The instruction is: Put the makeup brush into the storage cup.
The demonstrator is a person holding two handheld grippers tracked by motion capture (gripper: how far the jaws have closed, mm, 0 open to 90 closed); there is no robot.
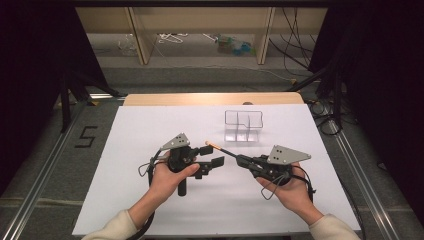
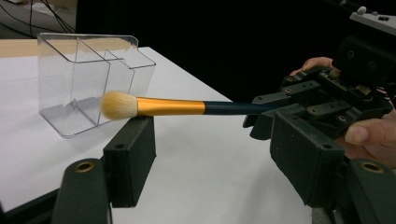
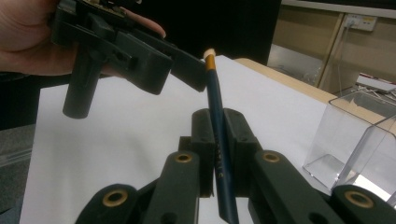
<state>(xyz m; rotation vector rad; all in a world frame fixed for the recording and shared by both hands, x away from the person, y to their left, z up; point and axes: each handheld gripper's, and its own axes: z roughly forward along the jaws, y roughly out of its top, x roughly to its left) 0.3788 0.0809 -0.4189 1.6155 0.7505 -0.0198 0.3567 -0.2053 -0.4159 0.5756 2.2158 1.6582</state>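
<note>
Left gripper view shows the makeup brush (image 2: 187,107): cream bristles, gold ferrule, dark blue handle, held level above the white table (image 2: 196,154). The right gripper (image 3: 219,140) is clenched on its handle, which bears gold lettering too small to read. The left gripper (image 2: 210,149) stands released, its jaws apart beneath the brush, bristles near the clear organizer (image 2: 84,84).

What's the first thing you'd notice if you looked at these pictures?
A makeup brush with a dark blue handle, gold band and cream bristles stands out, clamped in the right gripper above the white table sheet. Its bristle end reaches between the jaws of the open left gripper. Behind stands a clear plastic organiser with compartments.
</note>
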